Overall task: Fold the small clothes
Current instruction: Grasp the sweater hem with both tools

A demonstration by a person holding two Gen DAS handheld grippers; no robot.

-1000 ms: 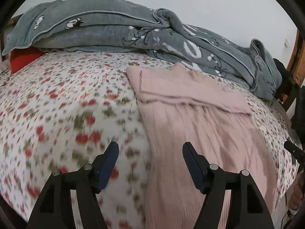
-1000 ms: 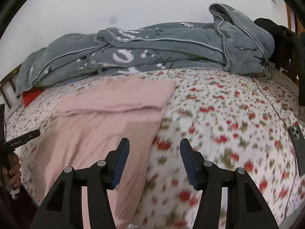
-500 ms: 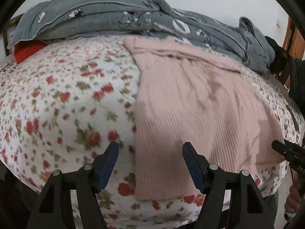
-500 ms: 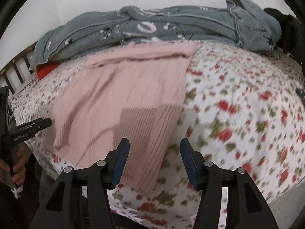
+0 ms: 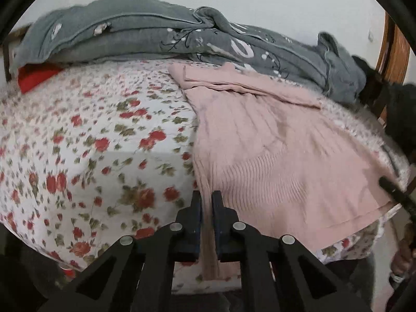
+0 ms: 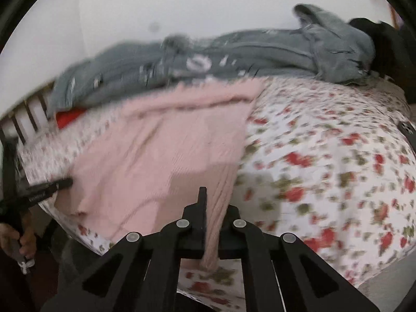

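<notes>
Both your claws are clamped on the pink knit sweater [image 5: 273, 156]: left claw [image 5: 206, 202] and right claw [image 6: 215, 202] pinch the 6 o'clock hem corners. It looks soft, light and floppy, so lift evenly.

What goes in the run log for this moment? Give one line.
step: grasp hem corners | left gripper: shut on pink knit sweater | right gripper: shut on pink knit sweater | surface: floral bedsheet

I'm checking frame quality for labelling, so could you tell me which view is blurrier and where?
Right wrist view: heavy motion blur on the grey blanket and floral sheet. Left wrist view: sharper, knit ribs of the pink garment readable; slight blur at the edges.
</notes>
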